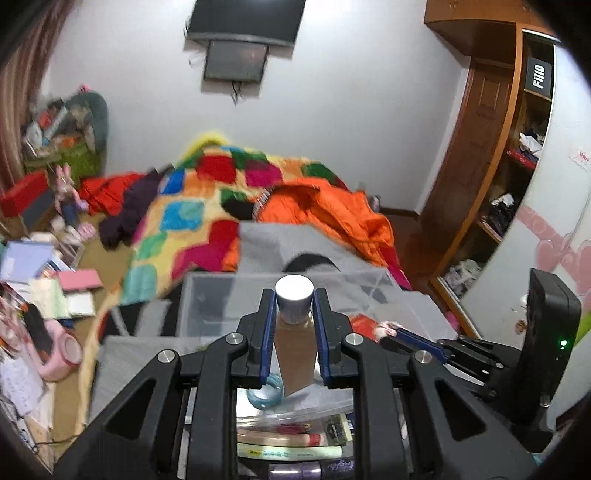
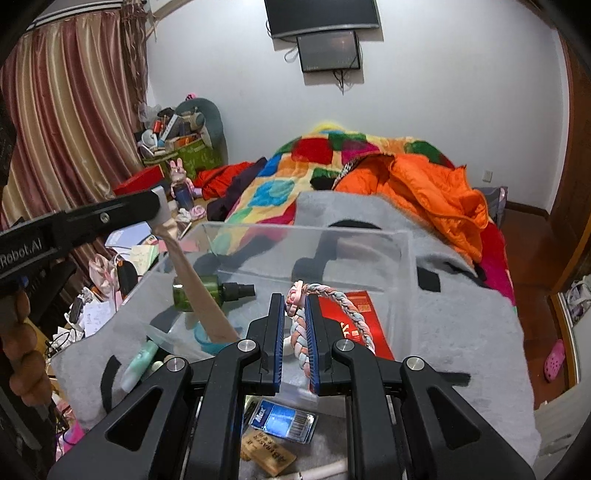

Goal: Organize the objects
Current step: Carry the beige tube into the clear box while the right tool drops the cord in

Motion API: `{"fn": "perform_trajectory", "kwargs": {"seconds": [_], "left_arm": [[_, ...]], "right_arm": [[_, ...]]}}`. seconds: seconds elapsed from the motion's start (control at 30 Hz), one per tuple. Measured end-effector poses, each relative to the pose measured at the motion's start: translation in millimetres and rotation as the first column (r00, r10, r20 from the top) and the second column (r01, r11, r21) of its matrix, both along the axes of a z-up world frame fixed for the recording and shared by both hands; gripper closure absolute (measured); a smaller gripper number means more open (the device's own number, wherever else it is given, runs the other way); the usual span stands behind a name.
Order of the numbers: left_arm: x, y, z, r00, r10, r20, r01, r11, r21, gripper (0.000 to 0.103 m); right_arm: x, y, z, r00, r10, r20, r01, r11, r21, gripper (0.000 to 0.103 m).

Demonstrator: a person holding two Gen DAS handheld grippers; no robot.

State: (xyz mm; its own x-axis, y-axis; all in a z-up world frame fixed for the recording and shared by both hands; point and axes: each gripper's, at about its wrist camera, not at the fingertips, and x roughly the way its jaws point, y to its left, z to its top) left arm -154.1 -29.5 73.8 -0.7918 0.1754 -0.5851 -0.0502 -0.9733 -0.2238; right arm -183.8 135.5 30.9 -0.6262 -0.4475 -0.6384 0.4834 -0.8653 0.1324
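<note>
A patchwork blanket of bright coloured squares [image 2: 295,173] lies ahead of the tongs, with a crumpled orange quilted jacket [image 2: 436,195] to its right. Striped pink-and-gold curtains [image 2: 70,122] hang far to the left. A dark wall-mounted television [image 2: 325,14] sits high above, straight ahead. A wooden wardrobe with open shelves [image 1: 491,155] stands to the right.

A spray bottle [image 2: 207,293] lies inside the bin [image 2: 404,258], on the blanket [image 2: 461,332].
</note>
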Motion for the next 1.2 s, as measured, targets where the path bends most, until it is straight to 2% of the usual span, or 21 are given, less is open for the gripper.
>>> {"fn": "perform_trajectory", "kwargs": {"seconds": [0.1,0.2,0.53,0.77,0.9,0.93,1.07,1.2], "left_arm": [[-13,-5,-13,0.999,-0.021,0.050,0.019,0.999,0.046,0.084],[-21,-7,-23,0.997,-0.011,0.075,0.008,0.999,0.044,0.084],[-36,-13,-58,0.988,0.055,0.143,-0.046,0.997,-0.062,0.084],[-29,-8,-70,0.986,0.026,0.166,-0.011,0.996,-0.093,0.083],[-20,-4,-67,0.988,0.019,0.156,-0.002,0.994,-0.109,0.075],[-18,-3,-65,0.988,0.017,0.152,0.000,0.994,-0.113,0.073],[0,-2,-54,0.993,0.003,0.121,0.011,0.993,-0.117,0.057],[19,-2,-44,0.996,-0.003,0.088,0.014,0.992,-0.124,0.049]], "right_arm": [[-5,-5,-8,1.000,0.002,0.012,-0.003,1.000,0.024,0.093],[-10,-9,-16,1.000,0.004,0.021,-0.005,0.999,0.052,0.093],[-14,-19,-30,0.999,0.013,0.047,-0.016,0.997,0.081,0.093],[-14,-15,-29,0.997,0.012,0.072,-0.016,0.998,0.066,0.089],[-7,-12,-23,0.998,0.009,0.057,-0.012,0.998,0.060,0.083],[-6,-11,-21,0.999,0.008,0.053,-0.011,0.998,0.057,0.080],[5,-4,-9,1.000,-0.007,0.021,0.006,0.999,0.042,0.065],[19,5,0,0.999,-0.037,-0.022,0.037,0.998,0.044,0.057]]}}
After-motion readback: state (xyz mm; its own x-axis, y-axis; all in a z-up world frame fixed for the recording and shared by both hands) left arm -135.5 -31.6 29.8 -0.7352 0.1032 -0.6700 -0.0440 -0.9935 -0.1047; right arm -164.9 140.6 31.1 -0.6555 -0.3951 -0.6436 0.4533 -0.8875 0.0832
